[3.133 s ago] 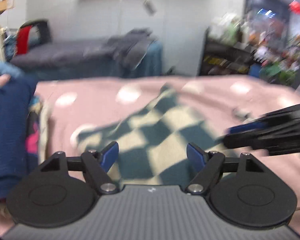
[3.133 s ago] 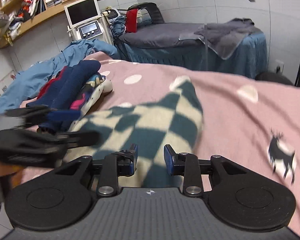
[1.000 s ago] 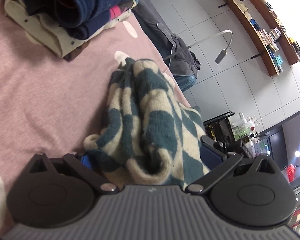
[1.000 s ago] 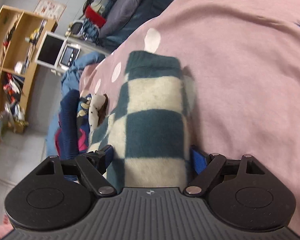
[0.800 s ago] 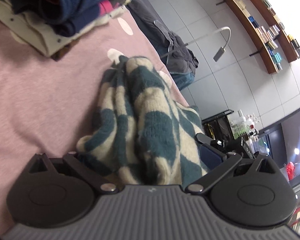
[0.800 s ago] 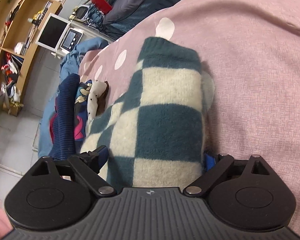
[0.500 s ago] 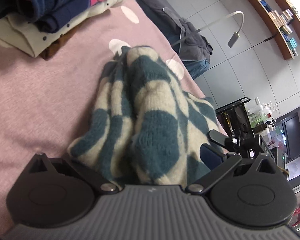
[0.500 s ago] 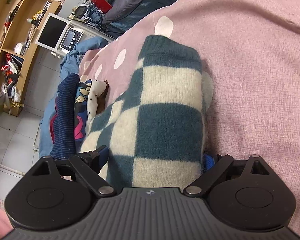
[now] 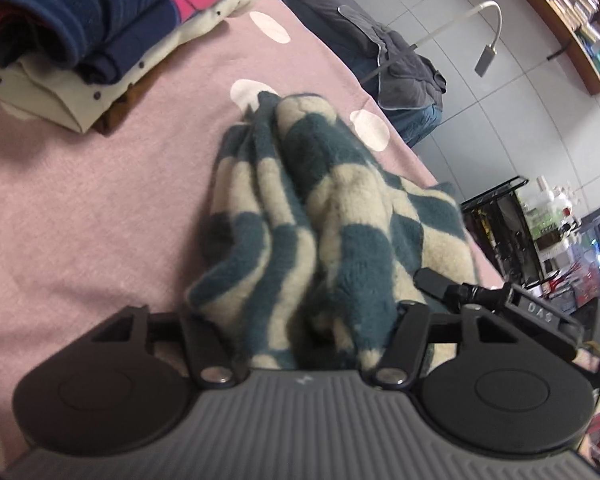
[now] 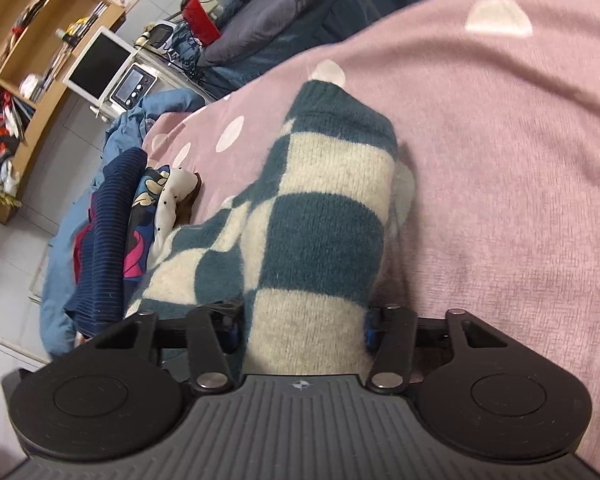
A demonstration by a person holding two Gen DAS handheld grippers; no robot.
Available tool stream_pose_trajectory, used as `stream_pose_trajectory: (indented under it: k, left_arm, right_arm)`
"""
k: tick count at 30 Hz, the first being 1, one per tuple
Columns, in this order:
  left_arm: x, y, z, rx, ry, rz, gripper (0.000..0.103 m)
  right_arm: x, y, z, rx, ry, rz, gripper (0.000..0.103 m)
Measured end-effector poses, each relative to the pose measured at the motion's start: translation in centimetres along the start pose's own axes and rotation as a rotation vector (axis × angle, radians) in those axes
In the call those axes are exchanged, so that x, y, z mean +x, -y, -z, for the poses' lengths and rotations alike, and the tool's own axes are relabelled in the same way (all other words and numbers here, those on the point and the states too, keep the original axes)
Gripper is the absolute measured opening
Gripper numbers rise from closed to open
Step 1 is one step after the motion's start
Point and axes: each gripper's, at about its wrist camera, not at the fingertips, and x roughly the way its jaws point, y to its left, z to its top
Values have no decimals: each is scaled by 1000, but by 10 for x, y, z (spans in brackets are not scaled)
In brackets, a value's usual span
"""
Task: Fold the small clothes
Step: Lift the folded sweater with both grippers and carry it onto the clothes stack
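Note:
A teal and cream checkered knit garment (image 9: pixel 324 200) lies folded in a thick bundle on the pink spotted bedspread (image 9: pixel 80 208). My left gripper (image 9: pixel 312 320) is shut on one end of the bundle, its fingertips buried in the knit. My right gripper (image 10: pixel 304 320) is shut on the other end of the same garment (image 10: pixel 320 216), which fills the gap between its fingers. The right gripper's body also shows in the left wrist view (image 9: pixel 480 296), just beyond the bundle.
A stack of folded clothes (image 9: pixel 60 24) sits on the bedspread to the left; it also shows in the right wrist view (image 10: pixel 116 216). A second bed with grey cloth (image 9: pixel 392 52), a wooden shelf unit (image 10: pixel 32 60) and a monitor (image 10: pixel 100 64) stand beyond.
Both grippers have closed in on the ends of the folded checkered garment, pressing it into a tighter bundle. Earlier it lay spread out flat.

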Motion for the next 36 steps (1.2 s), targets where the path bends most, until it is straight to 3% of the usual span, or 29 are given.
stream_pose_trajectory:
  k: [3,8,17,23,27,31,36]
  left_arm:
    - [-10,16,1,91,15,-42,47]
    - [-34,38,7,175,50,-78,45]
    - [-90,64,10,262,128,-38,44]
    - [-141,74,-15,314,213,-16,44]
    - [-186,65,-56,330,317,-27,45]
    - [-223,41,-104,341,423,-98,46]
    - [-227,-10,-162,322,439,-214,48]
  right_arm:
    - [-6,-16,1,-42,29,23,74]
    - [-22,-32,9,-66,63,17,72]
    - [-54,-73,11,-119,137,-13,71]
    - [-58,-125,-10,-213,177,-66,71]
    - [-36,-176,-35,-282,206,-148,71]
    - [10,-227,-60,-319,209,-251,71]
    - [94,-268,-71,-344,201,-274,71]
